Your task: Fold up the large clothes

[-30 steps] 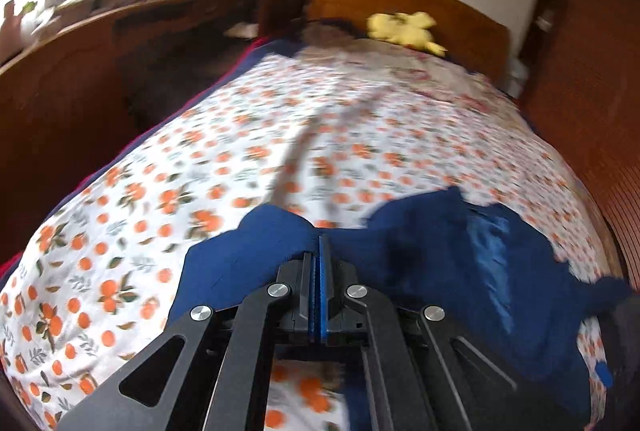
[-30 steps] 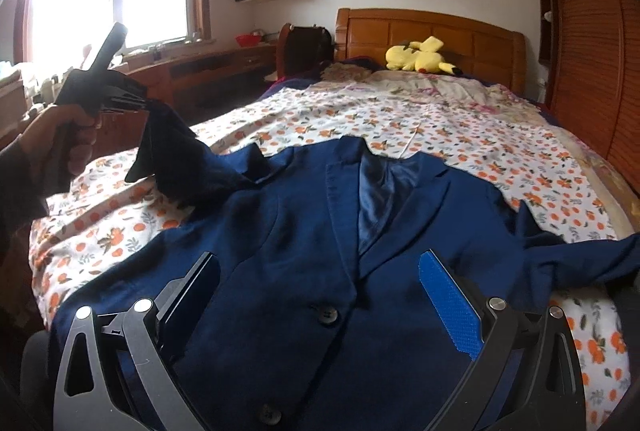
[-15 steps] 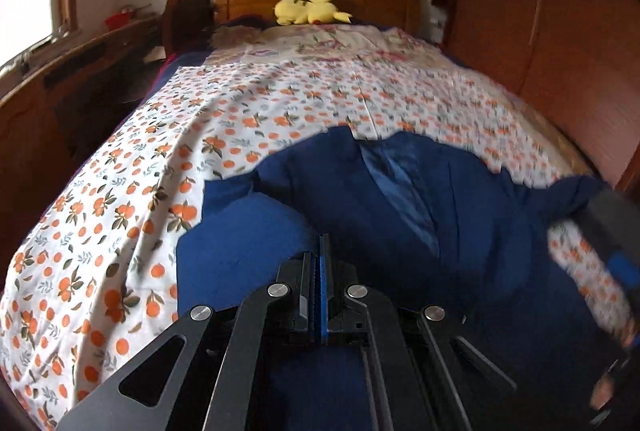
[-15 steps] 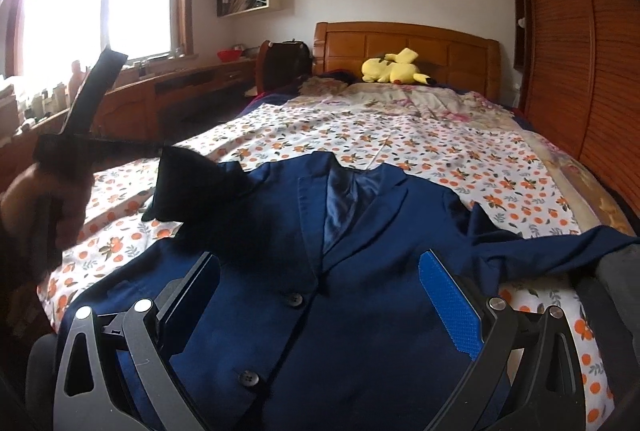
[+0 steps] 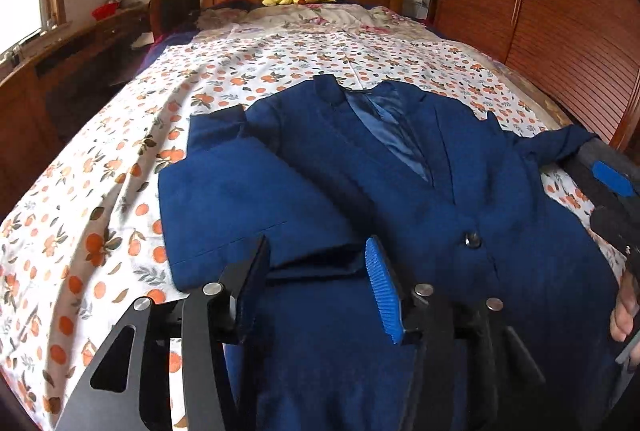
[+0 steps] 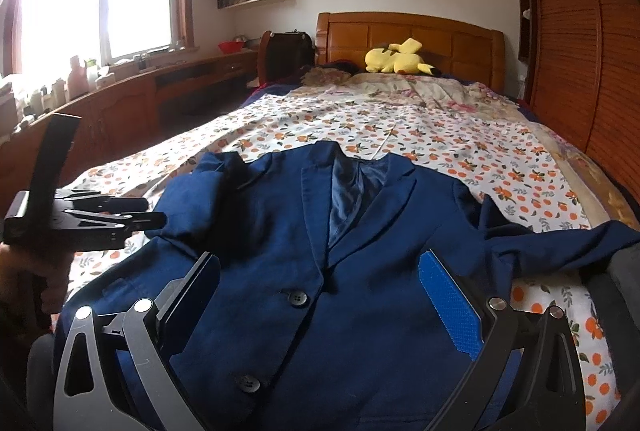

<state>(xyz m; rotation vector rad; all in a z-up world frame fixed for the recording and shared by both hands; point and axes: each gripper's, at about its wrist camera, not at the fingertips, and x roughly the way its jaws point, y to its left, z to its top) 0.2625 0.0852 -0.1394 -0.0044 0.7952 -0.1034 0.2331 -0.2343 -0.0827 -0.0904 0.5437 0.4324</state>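
Note:
A navy blue blazer lies front-up on the bed, collar toward the headboard; it also shows in the right wrist view. Its left sleeve is folded in across the left front. Its right sleeve stretches out to the right. My left gripper is open and empty just above the folded sleeve's cuff; it also shows in the right wrist view. My right gripper is open and empty above the blazer's buttons; it also shows at the right edge of the left wrist view.
The bed has an orange-print sheet and a wooden headboard with a yellow plush toy. A wooden cabinet runs under the window at left. A slatted wooden wardrobe stands at right.
My left gripper carried the left sleeve inward over the blazer, laid it down and opened, letting go. The right gripper stayed open over the blazer.

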